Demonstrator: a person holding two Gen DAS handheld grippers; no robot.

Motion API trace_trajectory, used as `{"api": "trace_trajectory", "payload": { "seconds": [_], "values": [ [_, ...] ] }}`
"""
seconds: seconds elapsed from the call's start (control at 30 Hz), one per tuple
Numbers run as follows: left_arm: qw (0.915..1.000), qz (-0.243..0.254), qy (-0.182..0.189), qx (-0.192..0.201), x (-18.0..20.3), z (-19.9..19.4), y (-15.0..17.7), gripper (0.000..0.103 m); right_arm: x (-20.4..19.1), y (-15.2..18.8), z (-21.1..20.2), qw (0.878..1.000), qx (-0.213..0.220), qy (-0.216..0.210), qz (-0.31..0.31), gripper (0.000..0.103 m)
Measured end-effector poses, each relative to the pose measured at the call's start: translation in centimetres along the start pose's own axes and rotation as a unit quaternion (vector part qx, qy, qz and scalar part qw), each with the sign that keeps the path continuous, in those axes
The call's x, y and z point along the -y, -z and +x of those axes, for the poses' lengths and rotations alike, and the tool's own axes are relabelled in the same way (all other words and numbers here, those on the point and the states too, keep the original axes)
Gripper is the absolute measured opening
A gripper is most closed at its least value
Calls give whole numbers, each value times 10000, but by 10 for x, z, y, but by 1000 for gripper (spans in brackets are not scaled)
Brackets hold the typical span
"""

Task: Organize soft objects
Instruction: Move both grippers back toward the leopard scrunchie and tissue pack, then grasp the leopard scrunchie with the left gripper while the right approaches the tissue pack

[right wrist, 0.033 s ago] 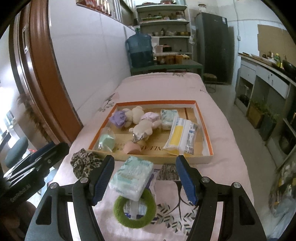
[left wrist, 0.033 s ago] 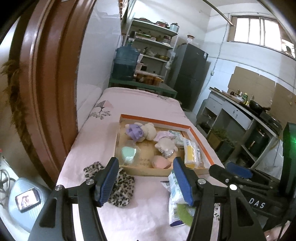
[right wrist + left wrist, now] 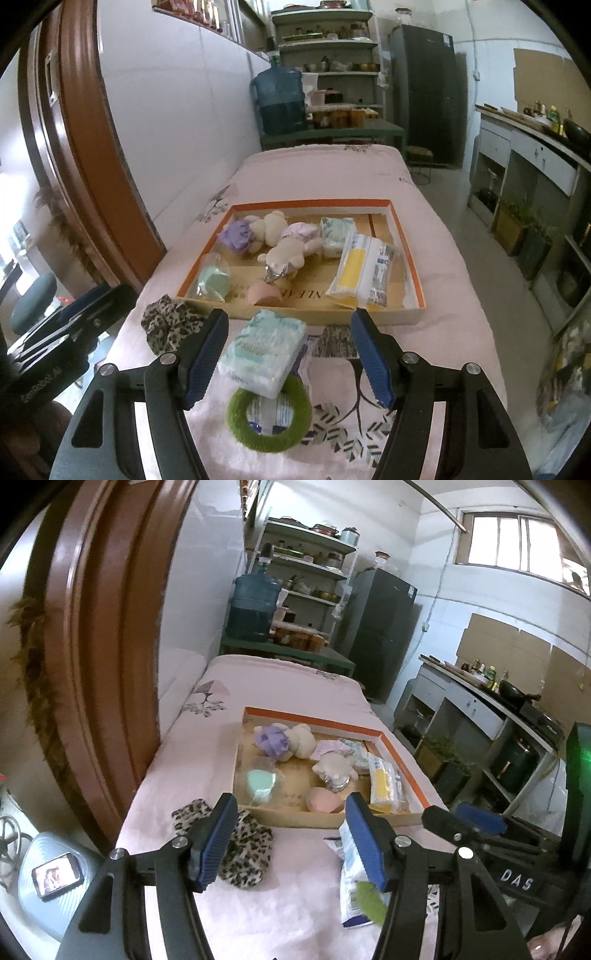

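A shallow cardboard tray with an orange rim sits mid-bed on a pale pink quilted bed cover printed with grey leaves. Inside lie fluffy cream plush toys, a crinkled lilac scrunchie, a mint sponge in clear film, a smooth peach egg-shaped sponge and a flat plastic pack with a yellow strip; mirrored letters on the tray floor are hard to read. Near the bed's close edge, just outside the tray's front wall, a soft tissue pack in pale green-blue wrap rests on a fuzzy green ring. The right tool hovers with its ribbed blue pads well apart on either side of the tissue pack, touching nothing. A leopard-print fabric piece lies by the tray's left front corner, under the left tool, whose jaws also stand apart, empty.
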State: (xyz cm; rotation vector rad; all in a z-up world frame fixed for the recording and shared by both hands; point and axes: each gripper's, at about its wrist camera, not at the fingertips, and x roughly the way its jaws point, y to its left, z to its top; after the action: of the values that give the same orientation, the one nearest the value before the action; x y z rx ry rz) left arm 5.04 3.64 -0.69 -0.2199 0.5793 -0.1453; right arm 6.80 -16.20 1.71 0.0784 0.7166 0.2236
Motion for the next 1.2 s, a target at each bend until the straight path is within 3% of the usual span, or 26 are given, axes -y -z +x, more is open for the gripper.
{"api": "trace_trajectory", "payload": {
  "seconds": [0.5,1.2],
  "values": [
    [9997,-147,-193,23,-26,-10,25,61,0,19,-2,9996,-145,-152,181,71],
    [9955,-387,-467,-724,-73,63,33,61,-6,24,46,9977,-575,-252,237,74]
  ]
}}
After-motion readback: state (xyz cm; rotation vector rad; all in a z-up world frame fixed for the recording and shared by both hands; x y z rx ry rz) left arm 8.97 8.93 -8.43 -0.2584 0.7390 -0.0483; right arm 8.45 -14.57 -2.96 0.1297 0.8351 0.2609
